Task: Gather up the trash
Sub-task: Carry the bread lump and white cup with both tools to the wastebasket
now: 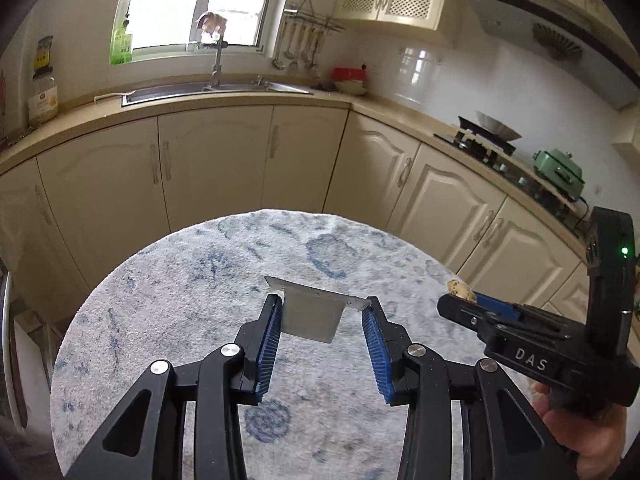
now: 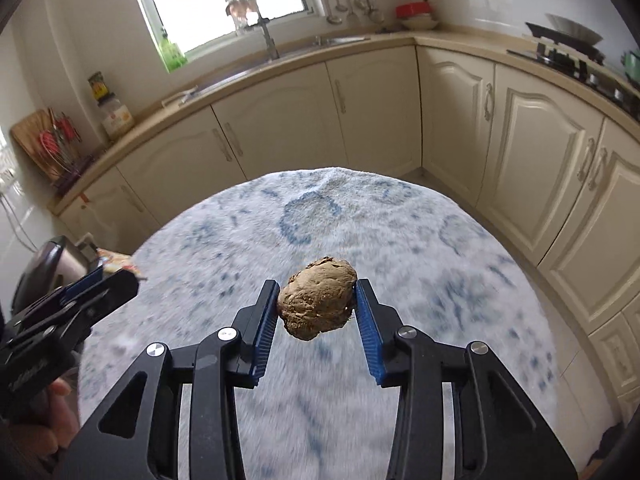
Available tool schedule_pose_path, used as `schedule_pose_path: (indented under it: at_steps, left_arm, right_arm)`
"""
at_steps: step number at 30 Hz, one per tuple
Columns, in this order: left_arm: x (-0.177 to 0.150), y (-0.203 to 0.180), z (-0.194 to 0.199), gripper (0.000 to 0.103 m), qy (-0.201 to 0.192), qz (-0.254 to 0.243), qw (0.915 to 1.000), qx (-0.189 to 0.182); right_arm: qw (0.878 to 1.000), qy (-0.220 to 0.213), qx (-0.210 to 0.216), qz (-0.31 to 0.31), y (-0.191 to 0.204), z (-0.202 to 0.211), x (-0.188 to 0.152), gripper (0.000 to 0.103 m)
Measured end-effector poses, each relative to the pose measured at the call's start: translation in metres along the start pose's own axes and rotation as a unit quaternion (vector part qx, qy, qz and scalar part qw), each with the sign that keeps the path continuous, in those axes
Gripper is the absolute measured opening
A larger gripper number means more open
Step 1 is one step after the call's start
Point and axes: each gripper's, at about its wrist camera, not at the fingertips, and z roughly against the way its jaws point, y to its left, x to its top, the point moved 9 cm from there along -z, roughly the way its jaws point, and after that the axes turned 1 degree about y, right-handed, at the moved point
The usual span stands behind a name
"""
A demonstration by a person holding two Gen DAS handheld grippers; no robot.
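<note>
My left gripper (image 1: 322, 310) is shut on a small white plastic tub (image 1: 312, 314), held by its rim above the round table (image 1: 180, 292) with its blue-and-white fluffy cover. My right gripper (image 2: 316, 300) is shut on a crumpled brown paper ball (image 2: 316, 302) and holds it above the same table (image 2: 440, 280). In the left wrist view the right gripper (image 1: 460, 298) shows at the right edge with the brown ball (image 1: 460, 290) at its tip. In the right wrist view the left gripper (image 2: 104, 284) shows at the left edge.
Cream kitchen cabinets (image 1: 212, 160) run behind and to the right of the table. A sink (image 1: 212, 88) sits under the window, a stove with a wok (image 1: 492, 132) on the right counter, a jar (image 1: 42, 96) at the left.
</note>
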Motion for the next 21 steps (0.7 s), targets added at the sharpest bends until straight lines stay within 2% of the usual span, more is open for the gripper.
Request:
schedule_pose_path:
  at_steps: [4,9,15,21]
  left_arm:
    - [-0.032,-0.037,0.061,0.037,-0.022,-0.017,0.9994,-0.02]
    - [-0.064,-0.085,0.111,0.037,-0.038,-0.048,0.9966,-0.056]
    - [-0.08,-0.167,0.128,0.037,-0.039,-0.106,0.9885,-0.101]
    - [-0.091,-0.248,0.125,0.037,-0.027,-0.152,0.9771,-0.147]
  right_arm:
    - [0.999,-0.036,0.002,-0.014,-0.012,0.063,-0.013,0.039]
    - [0.996,-0.078,-0.016,-0.034,-0.041,0.14,-0.032,0.039]
    - [0.989,-0.114,-0.062,-0.066,-0.096,0.207,-0.056,0.039]
    - [0.979,-0.127,-0.116,-0.113,-0.163,0.25,-0.084,0.039]
